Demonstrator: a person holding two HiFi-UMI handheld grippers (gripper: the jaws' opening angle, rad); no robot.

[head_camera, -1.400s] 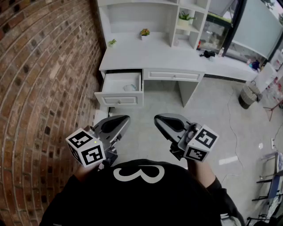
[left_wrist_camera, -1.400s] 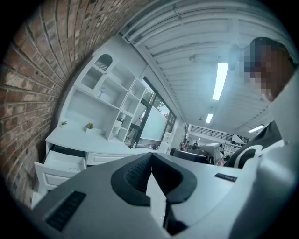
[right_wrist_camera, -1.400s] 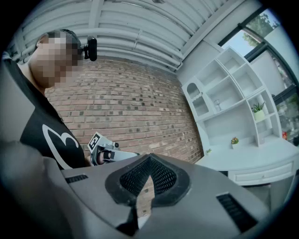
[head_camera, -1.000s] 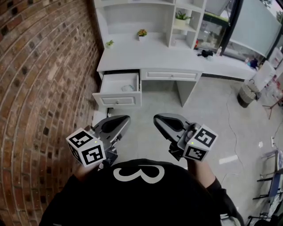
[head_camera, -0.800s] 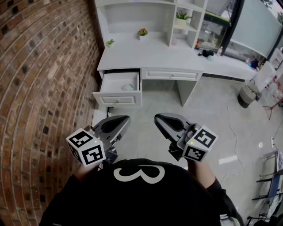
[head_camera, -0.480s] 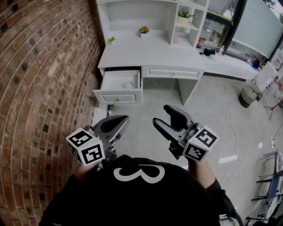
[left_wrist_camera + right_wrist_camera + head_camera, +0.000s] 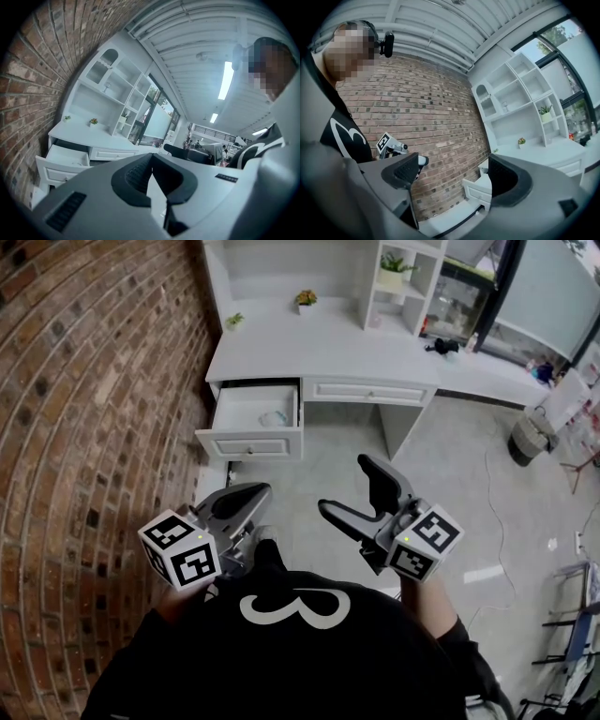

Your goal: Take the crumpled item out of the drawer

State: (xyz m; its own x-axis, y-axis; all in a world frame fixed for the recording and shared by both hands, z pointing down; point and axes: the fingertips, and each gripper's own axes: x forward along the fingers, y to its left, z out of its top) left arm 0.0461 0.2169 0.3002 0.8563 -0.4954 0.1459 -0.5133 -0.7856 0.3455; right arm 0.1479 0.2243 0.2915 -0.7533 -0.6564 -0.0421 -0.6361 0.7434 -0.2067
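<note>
The white desk's left drawer (image 7: 246, 442) stands pulled out, well ahead of me. A small pale crumpled item (image 7: 273, 418) lies inside it near the right wall. Both grippers hang close to my chest, far short of the drawer. My left gripper (image 7: 261, 490) is shut with nothing in it; its jaws meet in the left gripper view (image 7: 152, 158). My right gripper (image 7: 345, 486) is opening, jaws wide apart and nothing between them. In the right gripper view (image 7: 454, 174) the drawer (image 7: 480, 187) shows between the jaws, far off.
A brick wall (image 7: 84, 381) runs along the left. The white desk (image 7: 328, 348) carries a shelf unit (image 7: 375, 282) with small potted plants (image 7: 306, 298) and a black object (image 7: 444, 346). A basket (image 7: 529, 440) and a cable (image 7: 492, 512) are on the floor at right.
The right gripper's jaws have gone from shut to wide apart. The left gripper stays shut. The view has shifted slightly toward the desk.
</note>
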